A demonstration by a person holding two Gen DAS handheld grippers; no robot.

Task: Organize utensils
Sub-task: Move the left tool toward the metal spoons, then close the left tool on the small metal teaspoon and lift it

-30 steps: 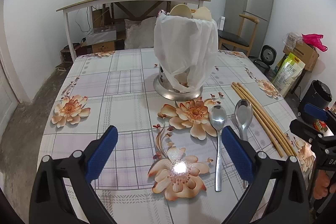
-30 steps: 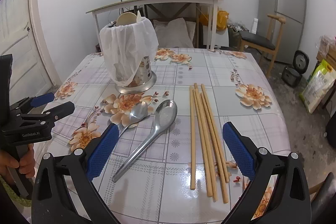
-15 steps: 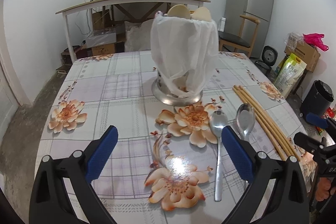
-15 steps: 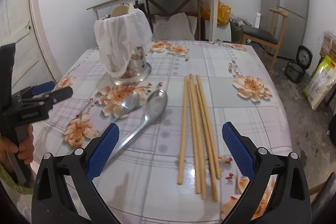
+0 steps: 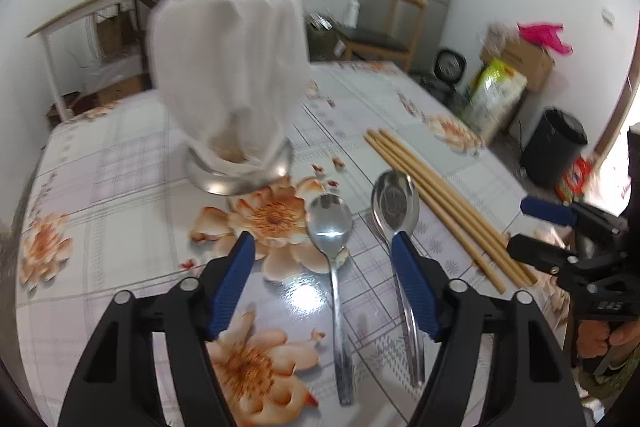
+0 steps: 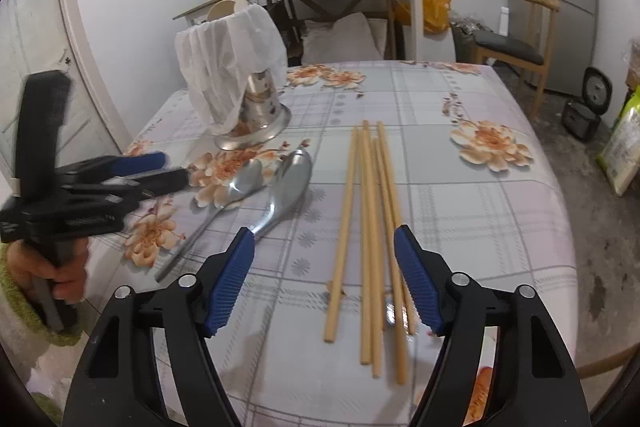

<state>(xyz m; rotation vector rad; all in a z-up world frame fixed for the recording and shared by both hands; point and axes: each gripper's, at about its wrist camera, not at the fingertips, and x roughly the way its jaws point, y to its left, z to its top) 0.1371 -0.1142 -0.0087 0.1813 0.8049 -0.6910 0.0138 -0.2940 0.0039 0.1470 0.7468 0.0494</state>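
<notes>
On the flowered tablecloth (image 6: 460, 187), the left gripper (image 5: 322, 267) hangs over the smaller spoon (image 5: 332, 239), which lies between its blue pads; jaws have just been narrowing but aren't touching it. The bigger spoon (image 5: 396, 203) sits just beside, its handle passing under the right-hand pad. Over in the right wrist view, the right gripper (image 6: 324, 261) straddles the bundle of chopsticks (image 6: 372, 227), also mid-narrowing, pads clear of the sticks. The cloth-draped metal holder (image 6: 256, 111) stands further back.
</notes>
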